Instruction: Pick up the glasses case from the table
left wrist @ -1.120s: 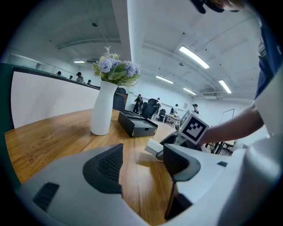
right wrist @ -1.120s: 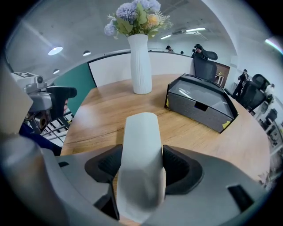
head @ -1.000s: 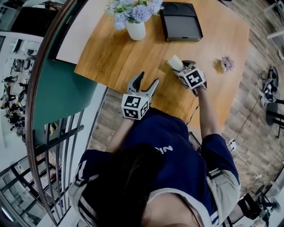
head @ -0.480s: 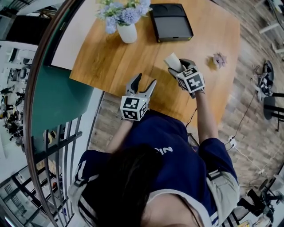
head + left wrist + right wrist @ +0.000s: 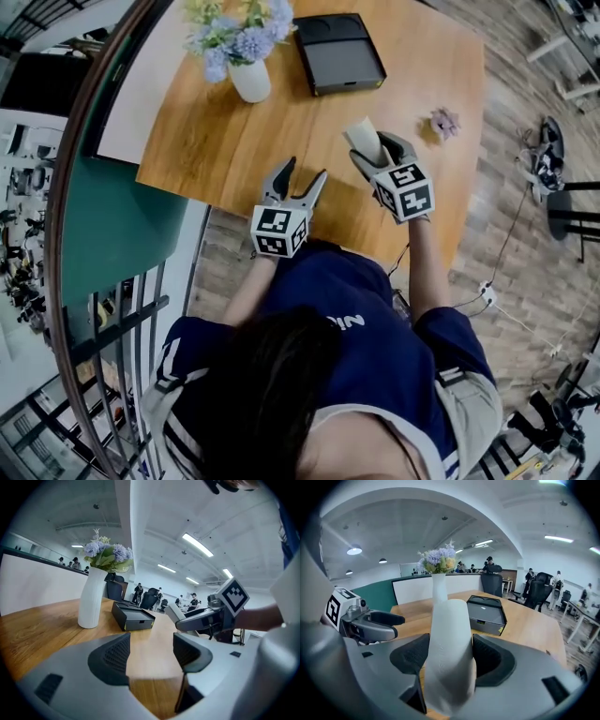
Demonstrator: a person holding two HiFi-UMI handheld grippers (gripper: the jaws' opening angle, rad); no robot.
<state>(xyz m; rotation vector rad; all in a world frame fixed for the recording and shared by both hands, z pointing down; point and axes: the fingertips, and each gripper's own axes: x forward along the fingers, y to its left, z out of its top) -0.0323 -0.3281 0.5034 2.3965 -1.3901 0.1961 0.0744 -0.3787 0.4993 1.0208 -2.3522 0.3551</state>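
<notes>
**Glasses case in right gripper, clear of worktop**

- Glasses case: pale grey-white, smooth matte shell, long with rounded ends. It stands roughly on end and pokes out past the fingertips.
- Right gripper: grey plastic body. The dark ribbed fingers are clamped on the case's two sides, spread fairly wide by its girth.
- Left gripper: same build. Its fingers are spread, with only bare wood showing between them. It sits at the near edge of the worktop.
- Worktop is warm wood-grain. It carries a white cylindrical vase of lilac and yellow flowers, and just beside that a flat black rectangular box.
- Against a second ago, the right gripper and case sit higher above the wood, and its marker cube looks larger from the head view. The grip is unchanged, and the left gripper has only edged along.
</notes>
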